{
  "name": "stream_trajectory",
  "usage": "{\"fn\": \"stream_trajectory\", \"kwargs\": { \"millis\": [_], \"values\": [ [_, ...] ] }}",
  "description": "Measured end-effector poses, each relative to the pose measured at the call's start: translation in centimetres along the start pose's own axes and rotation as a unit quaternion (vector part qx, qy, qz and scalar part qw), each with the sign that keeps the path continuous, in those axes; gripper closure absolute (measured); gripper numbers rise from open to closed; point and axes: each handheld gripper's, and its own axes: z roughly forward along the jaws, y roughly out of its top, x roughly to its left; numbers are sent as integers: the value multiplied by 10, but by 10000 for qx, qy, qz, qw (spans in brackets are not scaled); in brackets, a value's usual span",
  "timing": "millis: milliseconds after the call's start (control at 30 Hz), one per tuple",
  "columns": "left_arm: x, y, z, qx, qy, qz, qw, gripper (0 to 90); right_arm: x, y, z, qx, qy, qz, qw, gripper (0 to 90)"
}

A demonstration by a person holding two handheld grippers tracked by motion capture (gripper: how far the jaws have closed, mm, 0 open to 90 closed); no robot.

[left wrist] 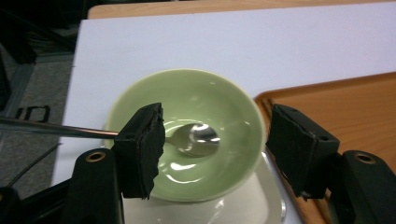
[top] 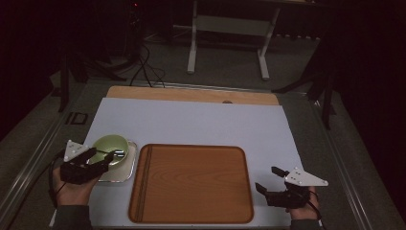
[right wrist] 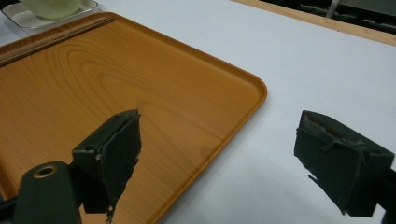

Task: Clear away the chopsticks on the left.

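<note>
From the high view, a desk [top: 191, 120] with a pale sheet on top holds a big brown wooden tray [top: 191, 184] near the middle. Just left of the tray sits a green bowl [top: 109, 145] on a small square plate [top: 125, 172]. A shiny spoon [top: 115, 154] lies in the bowl. The left hand-held gripper [top: 103, 160] is at the near left, and its jaws reach over the near side of the bowl. A hand [top: 72, 191] holds it from below. The right hand-held gripper [top: 268, 179] is at the near right, just past the right edge of the tray. Its jaws are spread and hold nothing.

In the left gripper view, the green bowl [left wrist: 187, 135] sits between the two black jaws. The jaws are spread wide, one on each side of the bowl. The spoon [left wrist: 196, 139] rests inside the bowl, and its long handle sticks out to the left, passing behind the left jaw. I cannot tell if that jaw touches the handle. The square plate [left wrist: 252, 205] shows under the bowl, and the tray [left wrist: 345, 107] is at the right.

In the right gripper view, the two black jaws are far apart with nothing between them. One jaw hangs over the tray [right wrist: 140, 84] and the other hangs over the pale desk [right wrist: 303, 70]. The green bowl [right wrist: 51, 8] is far off at the top left corner.
</note>
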Motion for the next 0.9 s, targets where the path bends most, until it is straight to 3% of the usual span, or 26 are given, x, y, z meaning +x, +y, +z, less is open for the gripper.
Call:
{"fn": "stream_trajectory", "kwargs": {
  "millis": [900],
  "values": [
    [46, -11, 0, -96, 628, -185, 9978, 367, -2, 0, -2, -21, -48, -2, 10000, 142]
  ]
}}
